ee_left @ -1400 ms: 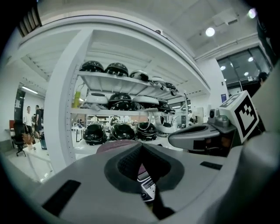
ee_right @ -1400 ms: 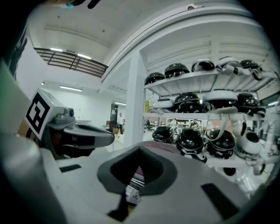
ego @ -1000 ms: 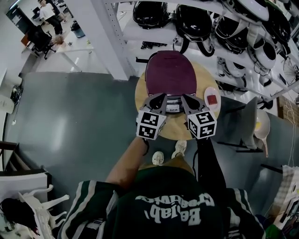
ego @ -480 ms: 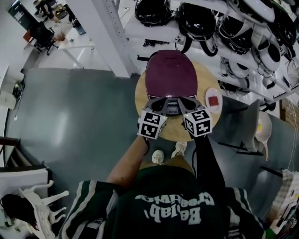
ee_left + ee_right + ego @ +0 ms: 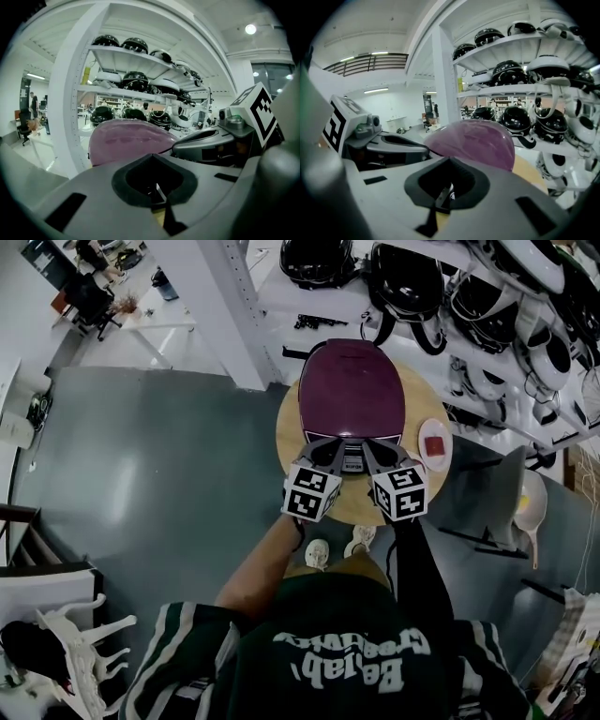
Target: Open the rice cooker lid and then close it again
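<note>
— Purple rice cooker [image 5: 351, 395]: open or closed?
— Closed. It stands on the round wooden worktop [image 5: 292, 430], towards the back edge.
— And the tools?
— The left tool [image 5: 330, 451] and the right tool [image 5: 372, 452] sit side by side at the cooker's front panel. Each has its jaws pressed together, with nothing between them. I can't tell if they touch it. A small plate [image 5: 435, 444] lies just right of the cooker.
</note>
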`<state>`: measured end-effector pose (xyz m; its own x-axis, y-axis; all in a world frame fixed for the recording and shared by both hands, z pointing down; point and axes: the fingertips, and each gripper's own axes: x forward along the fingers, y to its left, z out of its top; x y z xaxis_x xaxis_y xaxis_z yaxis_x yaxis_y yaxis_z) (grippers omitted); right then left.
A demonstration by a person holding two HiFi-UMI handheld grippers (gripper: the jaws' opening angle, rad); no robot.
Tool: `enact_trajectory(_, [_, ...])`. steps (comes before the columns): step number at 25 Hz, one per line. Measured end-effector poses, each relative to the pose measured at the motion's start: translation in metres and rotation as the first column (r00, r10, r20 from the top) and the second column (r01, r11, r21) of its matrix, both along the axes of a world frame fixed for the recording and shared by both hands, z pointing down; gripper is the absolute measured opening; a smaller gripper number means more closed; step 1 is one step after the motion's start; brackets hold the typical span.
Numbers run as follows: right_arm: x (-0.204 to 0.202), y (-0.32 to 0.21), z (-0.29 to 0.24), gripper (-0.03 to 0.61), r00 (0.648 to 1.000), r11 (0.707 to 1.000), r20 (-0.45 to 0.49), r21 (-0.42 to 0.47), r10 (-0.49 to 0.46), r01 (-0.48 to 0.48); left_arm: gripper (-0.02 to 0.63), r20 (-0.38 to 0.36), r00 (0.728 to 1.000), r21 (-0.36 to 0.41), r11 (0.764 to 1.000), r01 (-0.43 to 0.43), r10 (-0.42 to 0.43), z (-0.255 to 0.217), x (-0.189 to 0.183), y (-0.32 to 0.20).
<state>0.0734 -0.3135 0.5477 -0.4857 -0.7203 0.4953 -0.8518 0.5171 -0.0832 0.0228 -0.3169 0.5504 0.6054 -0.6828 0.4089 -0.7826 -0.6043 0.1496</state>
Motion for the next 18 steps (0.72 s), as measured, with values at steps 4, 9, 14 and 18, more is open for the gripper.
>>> enact_trajectory(4, [0.0007, 0.0029, 0.0051, 0.004, 0.999, 1.000, 0.032, 0.006, 0.011, -0.011, 0.000, -0.016, 1.000, 0.007, 1.000, 0.013, -0.013, 0.0011, 0.0002, -0.0010])
enact_trajectory(9, [-0.0003, 0.0045, 0.0057, 0.003, 1.000, 1.000, 0.020, 0.010, 0.012, -0.012, 0.000, -0.021, 1.000, 0.008, 1.000, 0.016, -0.016, 0.0006, -0.0008, -0.0003])
enact_trajectory(14, [-0.0008, 0.0057, 0.0061, 0.003, 1.000, 1.000, 0.014, 0.013, 0.010, -0.010, 0.000, -0.016, 1.000, 0.024, 0.999, 0.022, -0.022, 0.0009, -0.0013, 0.0014])
enact_trajectory(18, [-0.0017, 0.0051, 0.0048, 0.003, 1.000, 1.000, 0.015, 0.010, 0.007, -0.007, 0.000, -0.010, 1.000, 0.026, 0.999, 0.024, -0.024, 0.0010, -0.0020, 0.0018])
